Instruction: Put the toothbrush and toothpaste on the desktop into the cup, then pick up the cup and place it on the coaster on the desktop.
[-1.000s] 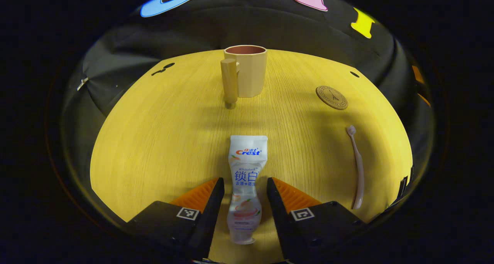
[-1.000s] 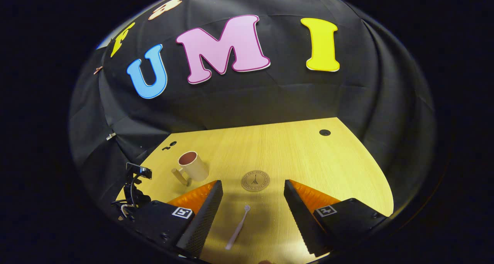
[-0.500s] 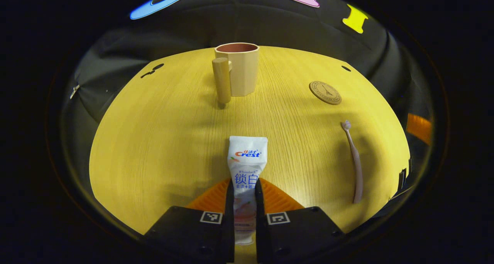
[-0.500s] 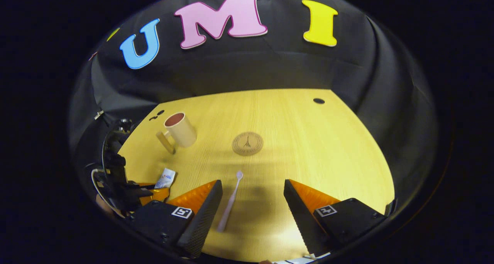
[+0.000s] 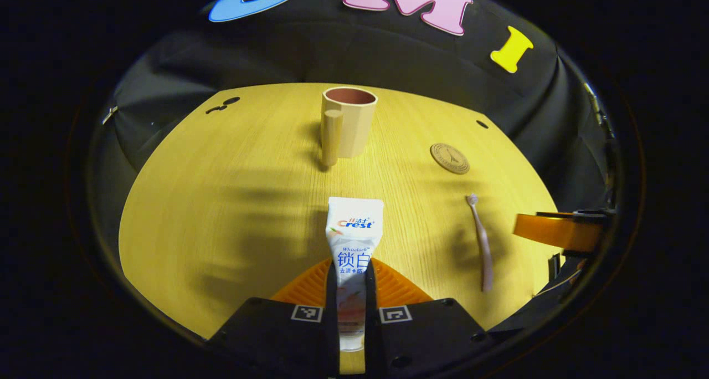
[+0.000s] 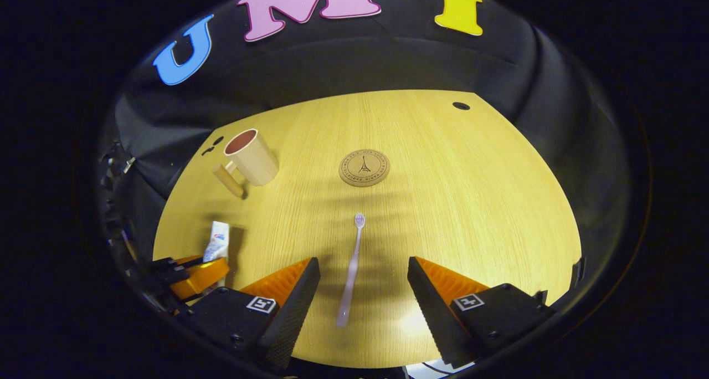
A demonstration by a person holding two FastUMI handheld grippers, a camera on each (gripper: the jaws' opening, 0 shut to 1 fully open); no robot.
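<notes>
My left gripper (image 5: 351,296) is shut on the lower part of a white toothpaste tube (image 5: 353,235), which points away toward the beige cup (image 5: 349,121). The tube appears lifted a little off the yellow wooden desktop (image 5: 221,201). The cup stands upright with a thick handle on its near left side. A round brown coaster (image 5: 450,158) lies to the right of the cup. In the right gripper view, my right gripper (image 6: 363,290) is open above the desk, with the pale pink toothbrush (image 6: 352,268) lying flat between its fingers, head pointing at the coaster (image 6: 364,168). The cup (image 6: 250,157) and toothpaste (image 6: 217,241) show at its left.
The other gripper (image 5: 556,230) shows at the right edge of the left gripper view, near the toothbrush (image 5: 481,240). Small dark holes (image 6: 461,106) mark the far desk corners. Black cloth walls close the desk at the back and sides.
My left gripper closed on the toothpaste tube and has raised it slightly. My right gripper, still open, moved down and forward over the toothbrush handle.
</notes>
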